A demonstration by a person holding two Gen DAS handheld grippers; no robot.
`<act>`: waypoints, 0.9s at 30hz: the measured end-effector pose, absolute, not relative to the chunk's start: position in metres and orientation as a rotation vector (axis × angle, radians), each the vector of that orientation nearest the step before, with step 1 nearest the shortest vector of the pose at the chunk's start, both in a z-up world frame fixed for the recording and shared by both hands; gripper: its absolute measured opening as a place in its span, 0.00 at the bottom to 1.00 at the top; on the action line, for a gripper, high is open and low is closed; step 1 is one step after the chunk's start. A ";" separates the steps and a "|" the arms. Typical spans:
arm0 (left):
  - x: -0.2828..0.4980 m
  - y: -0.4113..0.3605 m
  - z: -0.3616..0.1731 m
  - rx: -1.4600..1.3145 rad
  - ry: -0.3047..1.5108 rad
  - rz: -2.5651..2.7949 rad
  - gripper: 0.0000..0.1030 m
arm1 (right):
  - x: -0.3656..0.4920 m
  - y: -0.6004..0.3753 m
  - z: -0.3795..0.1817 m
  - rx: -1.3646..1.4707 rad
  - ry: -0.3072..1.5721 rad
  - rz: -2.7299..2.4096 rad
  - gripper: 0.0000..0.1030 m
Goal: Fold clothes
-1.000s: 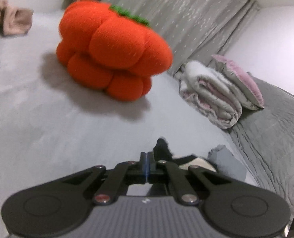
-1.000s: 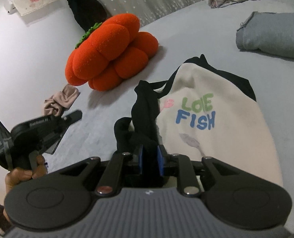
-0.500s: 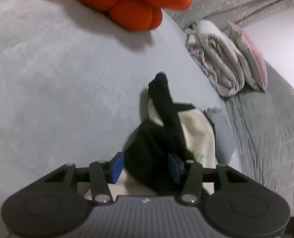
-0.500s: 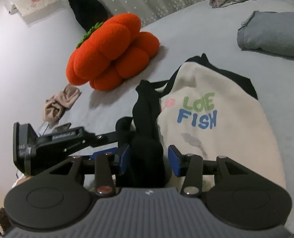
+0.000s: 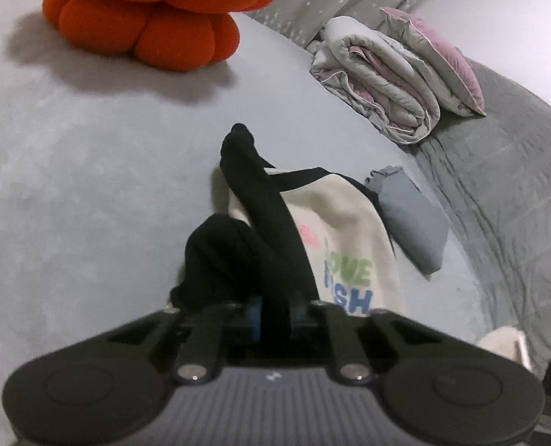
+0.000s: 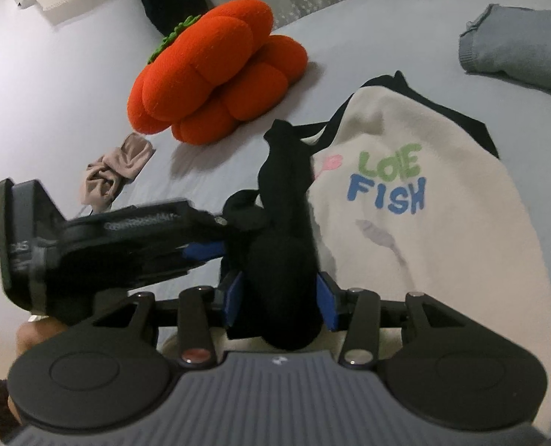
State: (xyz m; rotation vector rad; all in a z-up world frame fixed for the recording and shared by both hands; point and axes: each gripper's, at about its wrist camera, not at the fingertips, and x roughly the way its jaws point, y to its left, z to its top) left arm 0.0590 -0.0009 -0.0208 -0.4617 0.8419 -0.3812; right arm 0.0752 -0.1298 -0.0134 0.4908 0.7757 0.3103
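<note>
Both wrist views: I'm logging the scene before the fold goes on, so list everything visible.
sweatshirt: one, cream with black sleeves, flat on the bed
black sleeve: one, bunched up at the near edge
pumpkin cushion: one, orange, behind the sweatshirt
grey folded garment: one, right of the sweatshirt
rolled quilt: one, grey-pink, far right
beige cloth: one, crumpled, left
bed: one, grey cover
left gripper: black, shut on the black sleeve
right gripper: black, pads either side of the sleeve, not pressing

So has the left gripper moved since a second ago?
Yes. In the right wrist view the left gripper has come in from the frame's left edge, away from the beige cloth, to the black sleeve.
</note>
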 end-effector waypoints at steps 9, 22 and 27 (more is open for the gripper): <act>0.060 0.041 0.014 -0.394 0.629 -0.263 0.07 | 0.074 -0.145 -0.004 0.536 0.729 0.297 0.46; 0.103 0.132 0.047 -0.333 0.442 -0.054 0.06 | 0.079 -0.181 0.000 0.595 0.689 0.192 0.46; 0.120 0.177 0.049 -0.347 0.408 0.055 0.06 | 0.082 -0.186 -0.002 0.574 0.687 0.159 0.46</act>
